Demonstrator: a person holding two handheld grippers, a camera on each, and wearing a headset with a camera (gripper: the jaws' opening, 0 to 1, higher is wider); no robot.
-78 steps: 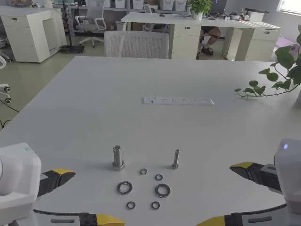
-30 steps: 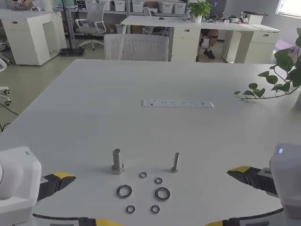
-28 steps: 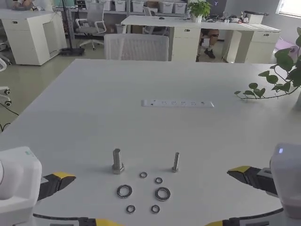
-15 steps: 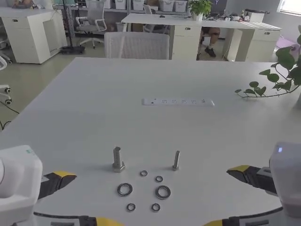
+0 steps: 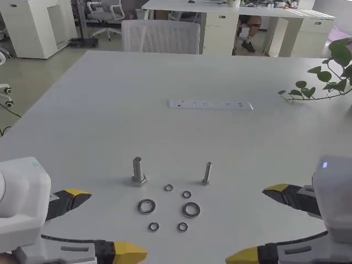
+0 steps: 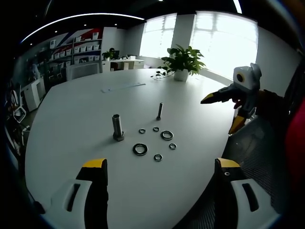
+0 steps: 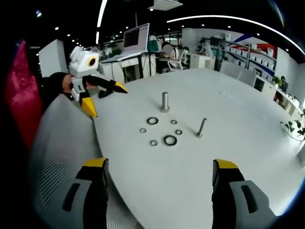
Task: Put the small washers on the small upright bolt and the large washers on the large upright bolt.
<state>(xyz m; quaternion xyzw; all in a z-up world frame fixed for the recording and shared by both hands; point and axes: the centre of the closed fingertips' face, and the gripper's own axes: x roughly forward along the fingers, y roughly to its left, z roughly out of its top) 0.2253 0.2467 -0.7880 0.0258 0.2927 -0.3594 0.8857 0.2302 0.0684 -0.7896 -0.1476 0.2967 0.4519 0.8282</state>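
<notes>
Starting the task, we hold the left gripper [image 5: 110, 224] and right gripper [image 5: 251, 224] with jaws spread, empty. Six washers [image 5: 146, 207] lie loose near the large bolt [image 5: 137, 170]. The small bolt [image 5: 207, 172] stands beside it, and both are bare.

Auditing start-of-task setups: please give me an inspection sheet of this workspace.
Surface: white table, matte.
Job's things: large steel upright bolt and small steel upright bolt, both without washers; two large steel washers and four small steel washers lie flat in front of them.
Clutter: white power strip, mid-table.
Grippers: left gripper and right gripper, both open, holding nothing, at the near edge.
Cables: nothing seen.
Surroundings: green leafy plant, white mesh chair, white office desks.
</notes>
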